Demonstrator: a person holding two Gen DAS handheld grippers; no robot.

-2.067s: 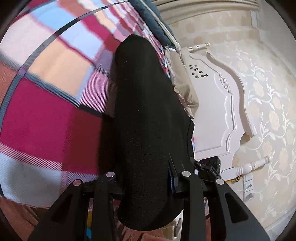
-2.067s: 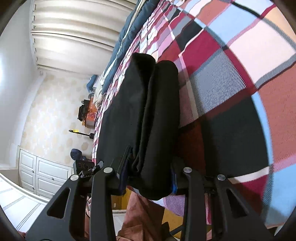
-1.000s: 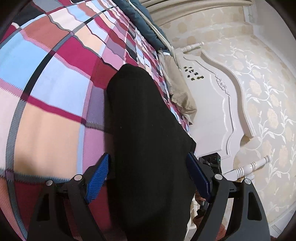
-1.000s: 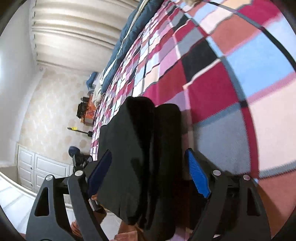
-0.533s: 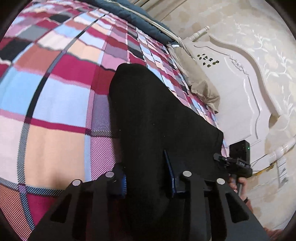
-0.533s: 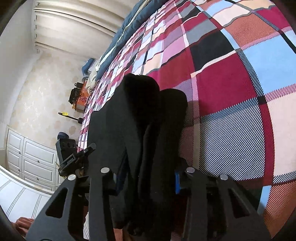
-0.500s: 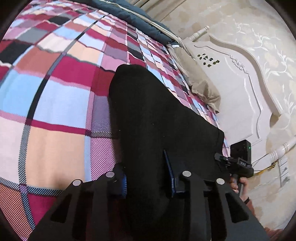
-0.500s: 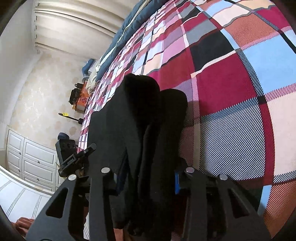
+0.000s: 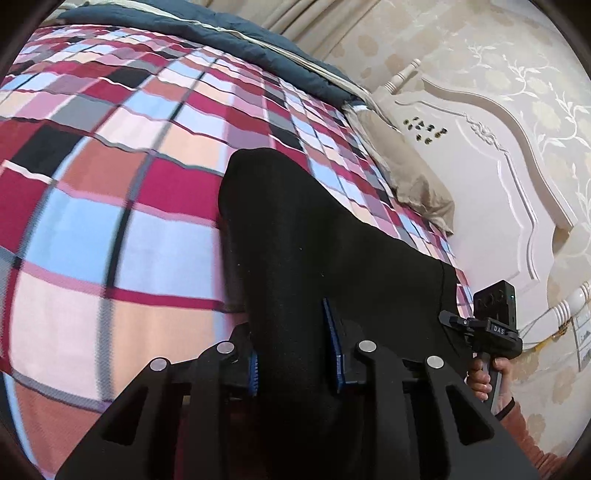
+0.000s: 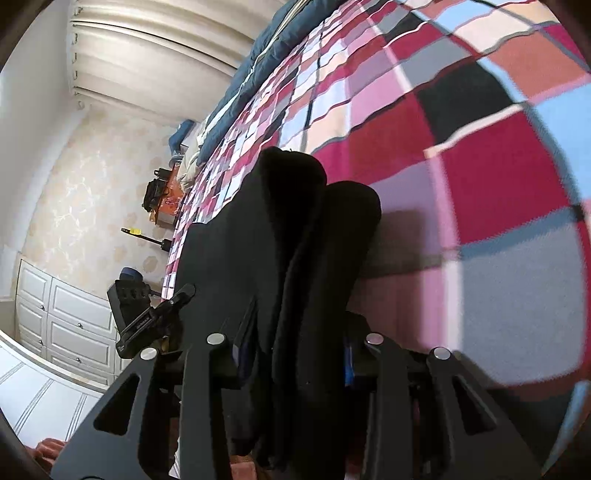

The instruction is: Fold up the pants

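The black pants (image 9: 314, 240) lie folded in a thick bundle on the checked bedspread (image 9: 110, 184). My left gripper (image 9: 293, 354) is shut on the near edge of the pants, blue pads pressed into the cloth. In the right wrist view the pants (image 10: 295, 229) show as stacked folded layers, and my right gripper (image 10: 291, 354) is shut on their near end. Each gripper shows in the other's view, the right one (image 9: 493, 325) and the left one (image 10: 147, 314), at opposite sides of the bundle.
A dark blue quilt (image 9: 192, 29) lies along the far side of the bed. A tan pillow (image 9: 410, 177) rests by the white carved headboard (image 9: 498, 177). White cabinets (image 10: 62, 314) and a cluttered orange nightstand (image 10: 166, 199) stand beyond the bed.
Both grippers opened about a second ago, then shut again on the near edge of the pants. The bundle has since risen and tipped a little away from the bed edge.
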